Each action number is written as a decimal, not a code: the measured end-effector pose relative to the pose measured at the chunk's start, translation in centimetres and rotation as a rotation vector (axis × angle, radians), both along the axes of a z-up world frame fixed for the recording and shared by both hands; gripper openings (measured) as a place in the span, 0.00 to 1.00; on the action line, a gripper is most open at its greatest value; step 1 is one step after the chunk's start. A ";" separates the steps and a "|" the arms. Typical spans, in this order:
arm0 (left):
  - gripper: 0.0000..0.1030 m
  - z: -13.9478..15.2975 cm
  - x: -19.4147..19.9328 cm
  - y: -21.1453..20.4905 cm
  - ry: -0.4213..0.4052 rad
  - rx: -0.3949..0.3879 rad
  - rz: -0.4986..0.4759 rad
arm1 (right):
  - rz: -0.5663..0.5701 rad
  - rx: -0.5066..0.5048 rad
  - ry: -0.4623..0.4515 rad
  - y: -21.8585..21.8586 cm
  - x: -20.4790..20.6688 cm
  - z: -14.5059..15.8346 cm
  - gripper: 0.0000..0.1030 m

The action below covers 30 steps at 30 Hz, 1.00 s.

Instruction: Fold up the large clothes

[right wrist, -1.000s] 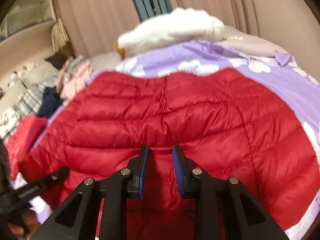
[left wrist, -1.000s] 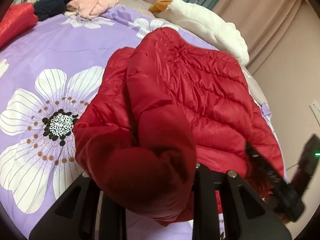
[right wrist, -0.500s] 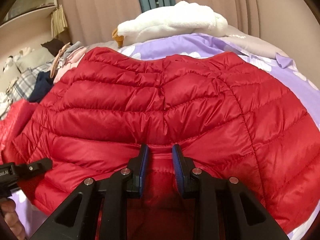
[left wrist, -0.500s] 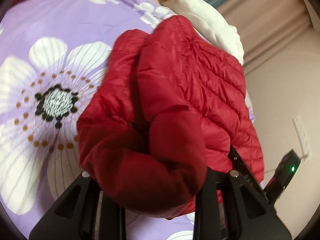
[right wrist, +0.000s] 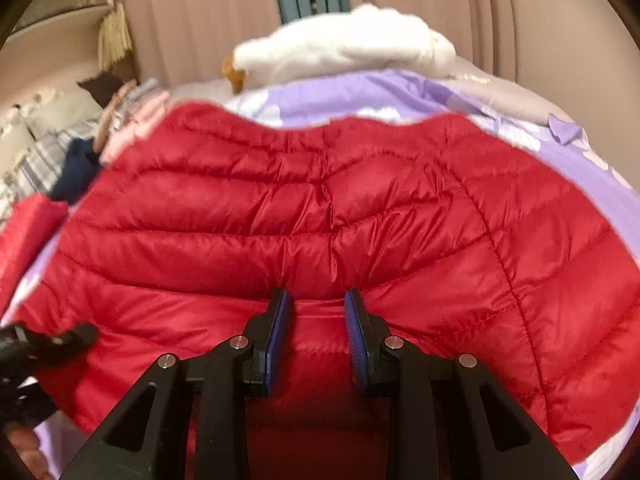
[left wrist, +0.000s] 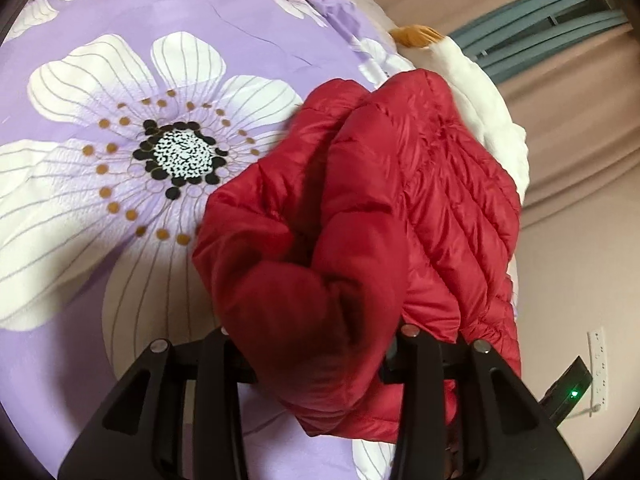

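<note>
A purple bedsheet (left wrist: pixel 100 312) with large white flowers covered the bed. The red down jacket (right wrist: pixel 320 220) lay spread across that sheet, its quilted back up. A white plush toy (right wrist: pixel 344 52) rested at the far edge of the sheet, beyond the jacket, and a heap of folded clothes (right wrist: pixel 100 144) sat on the sheet to the jacket's left. The left gripper (left wrist: pixel 320 356) had a bunched red sleeve between its jaws, which were opening; the cloth hid the pads, so contact could not be told. The right gripper (right wrist: pixel 318 320) clenched a fold of the jacket's near edge between its blue pads (right wrist: pixel 280 320).
</note>
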<state>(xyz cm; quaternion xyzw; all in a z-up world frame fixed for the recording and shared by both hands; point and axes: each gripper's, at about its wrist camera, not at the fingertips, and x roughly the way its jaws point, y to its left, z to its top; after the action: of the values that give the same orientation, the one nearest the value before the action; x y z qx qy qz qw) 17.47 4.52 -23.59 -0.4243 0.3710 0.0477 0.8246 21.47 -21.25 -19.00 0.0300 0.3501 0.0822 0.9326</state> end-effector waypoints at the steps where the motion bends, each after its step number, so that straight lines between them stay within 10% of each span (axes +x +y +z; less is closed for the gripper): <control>1: 0.40 0.1 0.0 -0.1 0.003 0.016 0.006 | -0.006 -0.012 -0.006 0.2 -0.1 0.0 0.27; 22: 0.37 0.1 2.4 0.1 -0.023 0.007 -0.058 | 0.019 0.113 0.030 -2.3 -2.6 2.1 0.27; 30: 0.25 5.3 1.5 -4.8 -0.221 0.336 -0.153 | 0.125 0.191 0.156 -3.7 -2.1 -1.1 0.27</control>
<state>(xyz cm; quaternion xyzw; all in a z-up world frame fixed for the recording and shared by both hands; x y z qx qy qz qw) 18.93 -0.25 -18.28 -0.2541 0.2964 -0.0008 0.9206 19.35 -24.97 -20.06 0.1032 0.4134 0.1706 0.8885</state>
